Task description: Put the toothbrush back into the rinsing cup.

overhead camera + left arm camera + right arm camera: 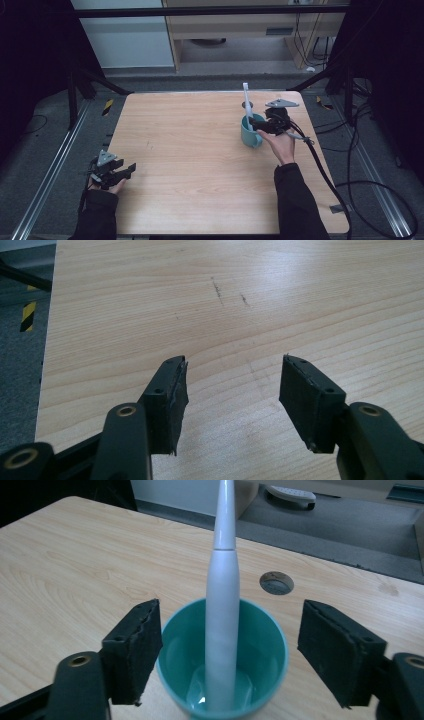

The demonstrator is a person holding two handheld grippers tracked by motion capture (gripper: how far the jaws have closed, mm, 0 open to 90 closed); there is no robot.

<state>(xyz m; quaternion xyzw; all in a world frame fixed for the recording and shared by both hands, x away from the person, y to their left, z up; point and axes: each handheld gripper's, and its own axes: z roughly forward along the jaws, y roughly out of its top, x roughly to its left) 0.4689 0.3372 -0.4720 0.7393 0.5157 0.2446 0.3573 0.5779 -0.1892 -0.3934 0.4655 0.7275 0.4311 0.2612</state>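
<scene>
Apparently we held right gripper (230, 650) w/ jaws apart, astride teal cup (222, 680) — white toothbrush (222, 620) upright inside, ungripped; left gripper (232, 400) gaped idle over bare table (300, 300) — prob. waiting.

A light wooden table (200, 150) stands on grey floor (45, 150). Yellow-and-black tape marks (107, 106) lie off its far-left corner. Black cables (380, 190) loop on the right. A round hole, perhaps a grommet (276, 582), sits near the far edge.

left tool (232, 390) agape, right tool (230, 650) agape
</scene>
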